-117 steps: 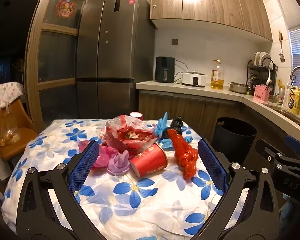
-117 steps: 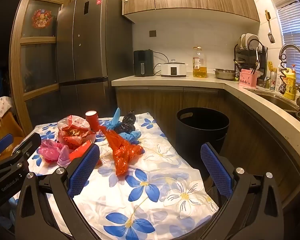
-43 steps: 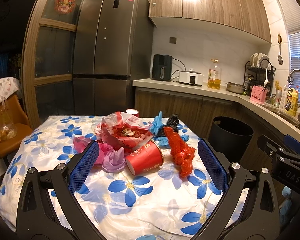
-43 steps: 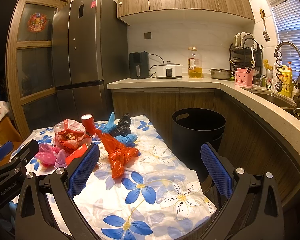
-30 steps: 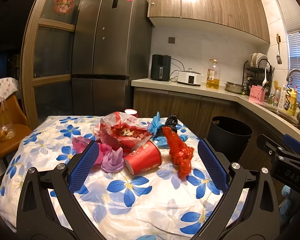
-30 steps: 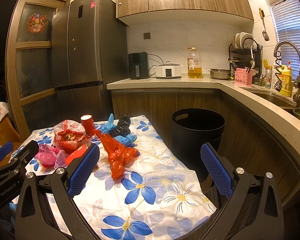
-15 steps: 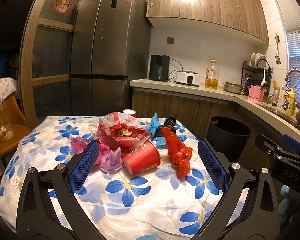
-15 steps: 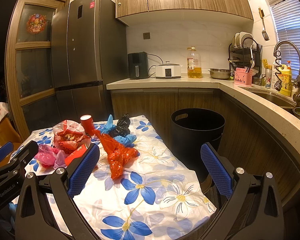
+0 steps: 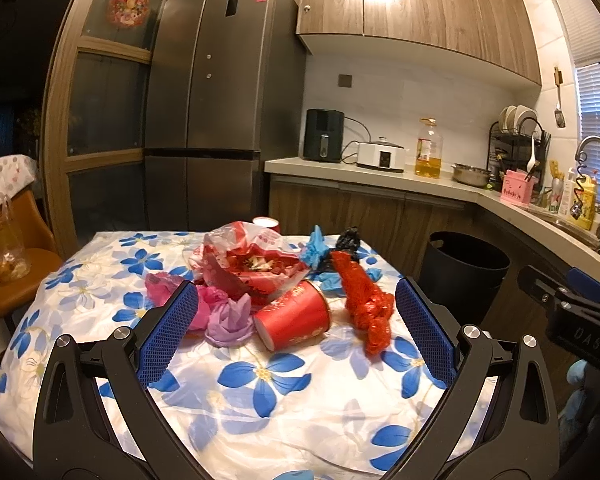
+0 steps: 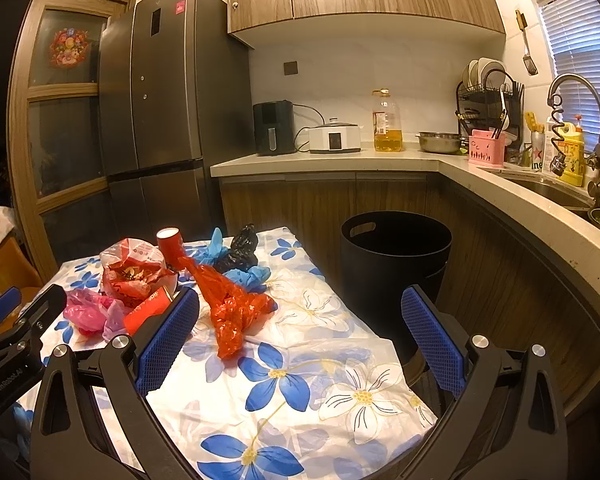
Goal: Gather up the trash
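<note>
Your trash pile (image 9: 284, 288) — crumpled red, pink, blue bags and a tipped red cup (image 9: 294, 314); only your right view shows the upright cup (image 10: 171, 245). Left gripper (image 9: 296, 334) and right gripper (image 10: 300, 338) gape wide, empty.

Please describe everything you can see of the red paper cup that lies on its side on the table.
The red paper cup lies tipped over on the flowered tablecloth, its open mouth towards the orange-red plastic bag and its white-rimmed base towards the camera. Gold print marks its wall. It touches the purple plastic bag and the red-and-white snack bag behind. No gripper holds it.
</note>
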`<state>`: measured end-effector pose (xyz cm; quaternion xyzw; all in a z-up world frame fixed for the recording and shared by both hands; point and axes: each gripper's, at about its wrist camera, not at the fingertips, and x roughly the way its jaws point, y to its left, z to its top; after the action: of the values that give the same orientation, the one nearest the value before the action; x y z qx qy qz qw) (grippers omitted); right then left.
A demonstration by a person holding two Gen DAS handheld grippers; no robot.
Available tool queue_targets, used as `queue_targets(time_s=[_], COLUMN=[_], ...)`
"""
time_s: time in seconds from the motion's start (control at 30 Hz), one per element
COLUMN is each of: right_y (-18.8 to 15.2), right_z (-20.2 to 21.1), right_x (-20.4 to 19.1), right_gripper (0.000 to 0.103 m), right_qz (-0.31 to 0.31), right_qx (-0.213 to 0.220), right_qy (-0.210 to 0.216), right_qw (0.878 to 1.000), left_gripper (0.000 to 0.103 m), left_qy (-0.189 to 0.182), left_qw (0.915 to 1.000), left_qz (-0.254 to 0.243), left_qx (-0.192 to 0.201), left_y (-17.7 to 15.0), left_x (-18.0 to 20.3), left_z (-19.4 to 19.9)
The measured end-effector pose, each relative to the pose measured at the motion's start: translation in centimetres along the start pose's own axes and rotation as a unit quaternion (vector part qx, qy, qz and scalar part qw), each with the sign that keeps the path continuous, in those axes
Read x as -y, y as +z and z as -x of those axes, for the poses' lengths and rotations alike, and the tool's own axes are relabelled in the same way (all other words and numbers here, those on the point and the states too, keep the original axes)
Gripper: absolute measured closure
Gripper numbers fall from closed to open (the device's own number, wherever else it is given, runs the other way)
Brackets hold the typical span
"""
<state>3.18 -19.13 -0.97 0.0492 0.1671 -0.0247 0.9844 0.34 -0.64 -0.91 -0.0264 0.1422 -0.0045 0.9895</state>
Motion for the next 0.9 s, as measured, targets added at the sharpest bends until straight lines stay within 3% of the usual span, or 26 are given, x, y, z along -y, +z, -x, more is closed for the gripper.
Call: queue_targets(time_s=[0.53,0.67,0.83,0.9], right_y=[-2.7,-3.4,-3.8,-4.0], right_z=[-6.1,-8.2,-10.1,-11.0], right_x=[-0.1,-0.7,-1.7,-2.2], right_gripper=[0.005,0.005,0.005,0.005], right_qz=[-0.01,-0.009,-0.002,-0.002], right_qx=[-0.015,-0.03,-0.026,-0.027], right_qy=[0.023,0.038,0.052,0.059], right_qw=[1.0,0.999,0.998,0.998], left_gripper=[0.009,0.012,0.017,0.025], left_qy=[0.067,0.096,0.113,0.12], left_qw=[0.9969,0.9952,0.9904,0.9889], left_qz=[0.035,0.011,0.074,0.077], left_qx=[-0.024,-0.019,-0.028,-0.04], left_y=[-3.7,-3.8,-3.1,-3.1], left_x=[-6.8,-7.4,-11.4,-12.2], left_z=[-5.8,-7.7,-9.6,-10.9])
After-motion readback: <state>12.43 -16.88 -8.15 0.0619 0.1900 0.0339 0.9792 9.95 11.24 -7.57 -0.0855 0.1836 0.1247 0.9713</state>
